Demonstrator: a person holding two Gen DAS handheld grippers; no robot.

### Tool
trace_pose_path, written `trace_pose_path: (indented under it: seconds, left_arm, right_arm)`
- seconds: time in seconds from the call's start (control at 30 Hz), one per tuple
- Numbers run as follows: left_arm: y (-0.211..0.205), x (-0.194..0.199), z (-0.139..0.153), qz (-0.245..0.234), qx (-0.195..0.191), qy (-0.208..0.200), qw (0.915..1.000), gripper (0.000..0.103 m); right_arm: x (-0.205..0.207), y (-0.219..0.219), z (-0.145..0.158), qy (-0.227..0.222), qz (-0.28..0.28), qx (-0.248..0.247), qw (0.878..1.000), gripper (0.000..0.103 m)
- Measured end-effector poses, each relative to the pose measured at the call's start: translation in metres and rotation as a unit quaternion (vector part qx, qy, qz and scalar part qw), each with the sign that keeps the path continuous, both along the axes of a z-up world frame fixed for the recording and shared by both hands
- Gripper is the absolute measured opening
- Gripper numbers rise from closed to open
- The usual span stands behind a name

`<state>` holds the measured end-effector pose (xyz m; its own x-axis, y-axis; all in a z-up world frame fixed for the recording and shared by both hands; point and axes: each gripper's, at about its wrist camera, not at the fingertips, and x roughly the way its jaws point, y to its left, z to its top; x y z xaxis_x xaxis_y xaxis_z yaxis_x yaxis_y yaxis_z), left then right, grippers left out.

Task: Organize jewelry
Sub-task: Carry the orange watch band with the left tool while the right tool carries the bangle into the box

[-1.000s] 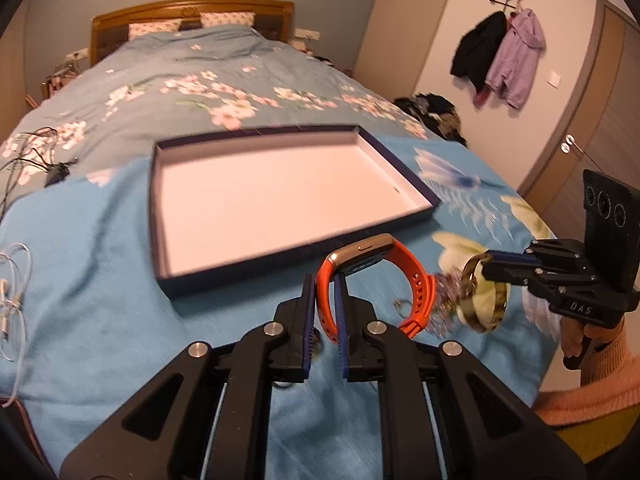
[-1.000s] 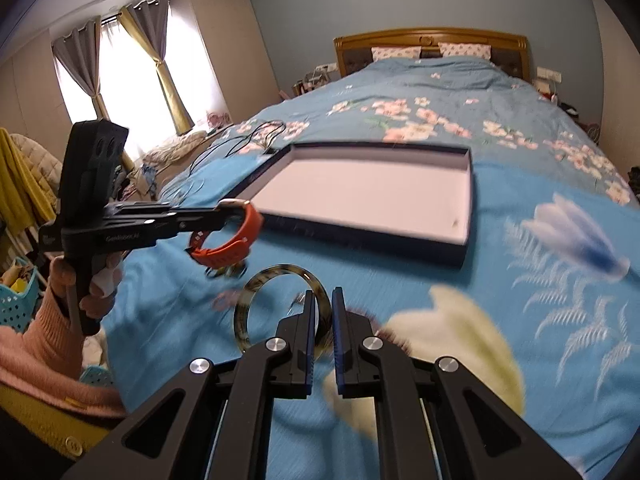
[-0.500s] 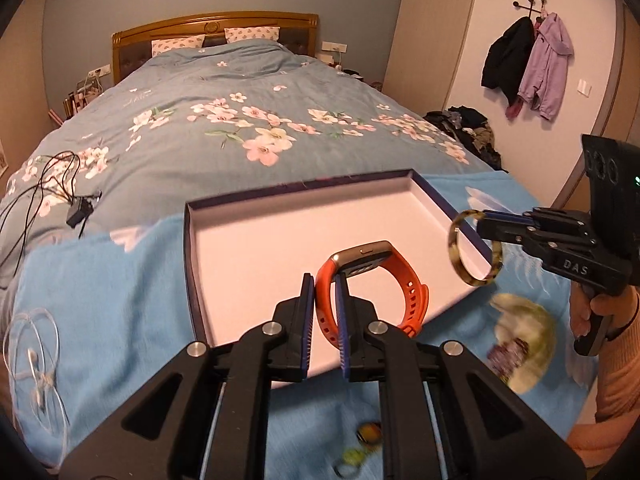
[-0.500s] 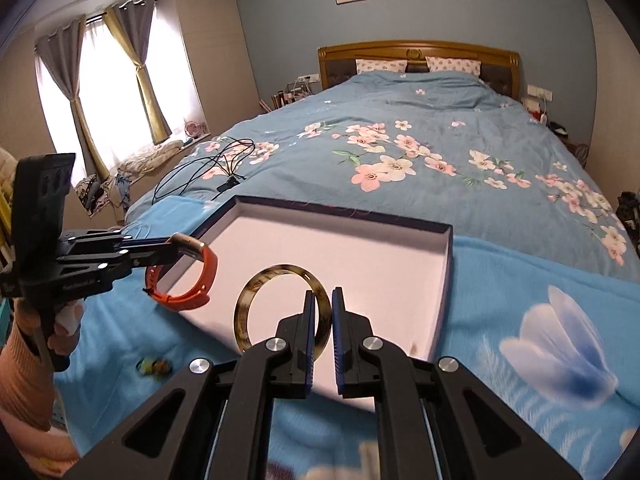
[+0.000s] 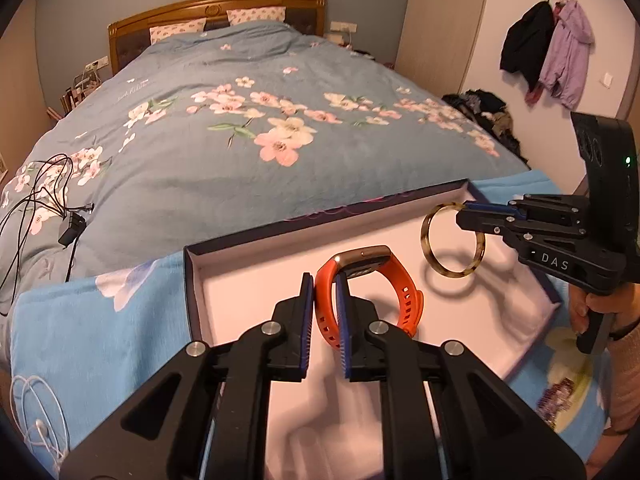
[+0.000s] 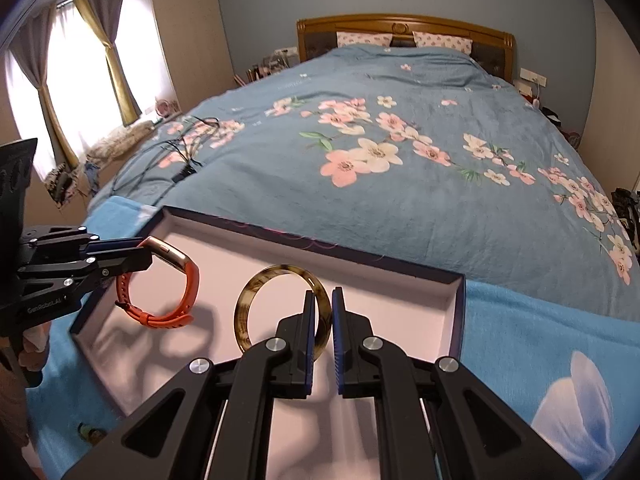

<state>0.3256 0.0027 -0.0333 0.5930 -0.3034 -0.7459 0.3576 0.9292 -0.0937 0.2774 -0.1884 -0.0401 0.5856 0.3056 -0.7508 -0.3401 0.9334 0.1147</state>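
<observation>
Left hand-held gripper [image 5: 324, 280] clenches an orange watch [image 5: 370, 292]; right hand-held gripper [image 6: 320, 300] apparently grips a tortoiseshell bangle [image 6: 282, 312].

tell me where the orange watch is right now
The orange watch is clamped in the left gripper, held above the open box, left of the bangle.

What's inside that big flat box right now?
The box shows only its pale floor with shadows. The orange watch and bangle hang above it. The near part is hidden behind the fingers.
</observation>
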Motion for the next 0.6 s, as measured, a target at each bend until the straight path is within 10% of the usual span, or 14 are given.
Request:
trace_pose_path:
  seconds: [0.6]
  left_arm:
    - [-0.01,0.064,-0.032,0.038,0.027,0.063,0.9969,0.007]
  right_arm:
    - [0.041,0.002,-0.018,0.06,-0.033,-0.008,0.998,0.011]
